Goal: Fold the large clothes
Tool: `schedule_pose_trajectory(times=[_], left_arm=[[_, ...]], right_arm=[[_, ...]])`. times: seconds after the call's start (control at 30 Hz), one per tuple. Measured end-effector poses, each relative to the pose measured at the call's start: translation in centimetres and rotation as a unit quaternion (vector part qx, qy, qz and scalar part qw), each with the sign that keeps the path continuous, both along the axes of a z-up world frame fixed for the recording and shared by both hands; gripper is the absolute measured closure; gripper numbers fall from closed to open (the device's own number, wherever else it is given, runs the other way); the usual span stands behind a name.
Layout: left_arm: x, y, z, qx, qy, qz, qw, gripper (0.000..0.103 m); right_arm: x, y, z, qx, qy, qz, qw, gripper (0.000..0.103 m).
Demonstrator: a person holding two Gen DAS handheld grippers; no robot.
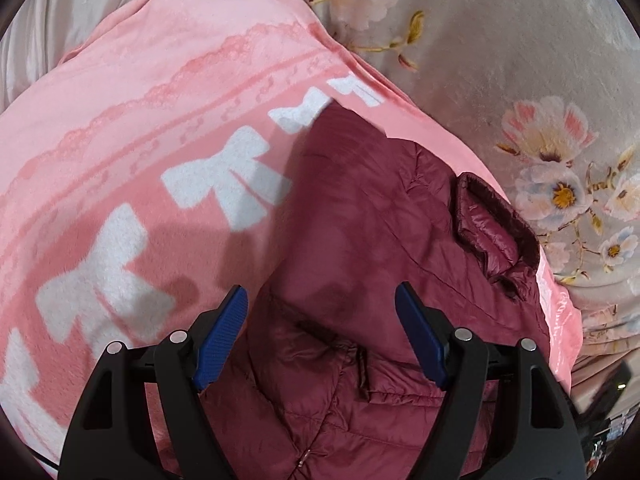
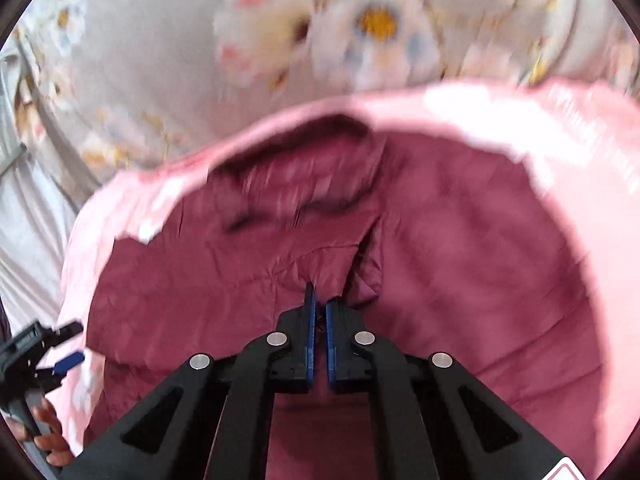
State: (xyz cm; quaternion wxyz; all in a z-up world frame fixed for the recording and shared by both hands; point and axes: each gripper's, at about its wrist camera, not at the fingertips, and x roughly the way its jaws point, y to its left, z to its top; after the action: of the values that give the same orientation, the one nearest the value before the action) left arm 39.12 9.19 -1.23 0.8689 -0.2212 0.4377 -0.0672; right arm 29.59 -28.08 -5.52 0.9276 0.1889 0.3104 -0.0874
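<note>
A dark red puffer jacket point(image 1: 360, 240) lies on a pink blanket point(image 1: 120, 140) with white bows. My left gripper point(image 1: 320, 300) is open and empty, hovering over the jacket's left part, near a pocket seam. In the blurred right wrist view the jacket point(image 2: 460, 260) spreads across the blanket point(image 2: 560, 128), its collar point(image 2: 300, 160) at the far side. My right gripper point(image 2: 320, 304) is shut on a fold of the jacket's fabric near its middle. The left gripper point(image 2: 66, 344) also shows at the far left of that view, open.
A grey bedspread point(image 1: 500, 40) with a flower print lies under and beyond the blanket; it also shows in the right wrist view point(image 2: 180, 60). A white sheet point(image 1: 60, 8) lies at the upper left. A dark gap shows at the bed's lower right edge point(image 1: 608, 396).
</note>
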Motion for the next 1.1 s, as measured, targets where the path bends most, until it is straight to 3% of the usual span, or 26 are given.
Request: schedule_pose_trajectory(times=[0.17,0.37,0.6,0.8,0.97,1.1], left_arm=[[0.5,-1.0,0.2,0.000,0.002,-0.006,1.0000,0.029],[2.4,-3.9,-0.9,0.006,0.030,-0.019,0.9993,0.029],[4.8,-5.3,-3.4,0.116,0.058,0.032,0.9910,0.047],[4.4,-6.0,-4.9,0.177,0.040,0.024,0.9831,0.047],[3.4,-7.6,-5.6,0.238,0.009,0.022,0.9710,0.047],[3.2,-8.0,-5.8,0.253,0.001,0.025,0.9671,0.047]], right_arm=[[-1.7,-2.7,2.5,-0.059,-0.015,-0.044,0.997,0.100],[-1.7,-5.1,0.1,-0.064,0.027,-0.058,0.996,0.100],[-1.2,-5.0,-4.2,-0.070,0.078,-0.051,0.993,0.100],[-1.3,-5.2,-5.9,-0.059,0.092,-0.043,0.993,0.100],[-0.6,-4.9,-6.7,-0.065,0.111,-0.038,0.991,0.100],[-0.5,-4.7,-6.9,-0.076,0.116,-0.037,0.990,0.100]])
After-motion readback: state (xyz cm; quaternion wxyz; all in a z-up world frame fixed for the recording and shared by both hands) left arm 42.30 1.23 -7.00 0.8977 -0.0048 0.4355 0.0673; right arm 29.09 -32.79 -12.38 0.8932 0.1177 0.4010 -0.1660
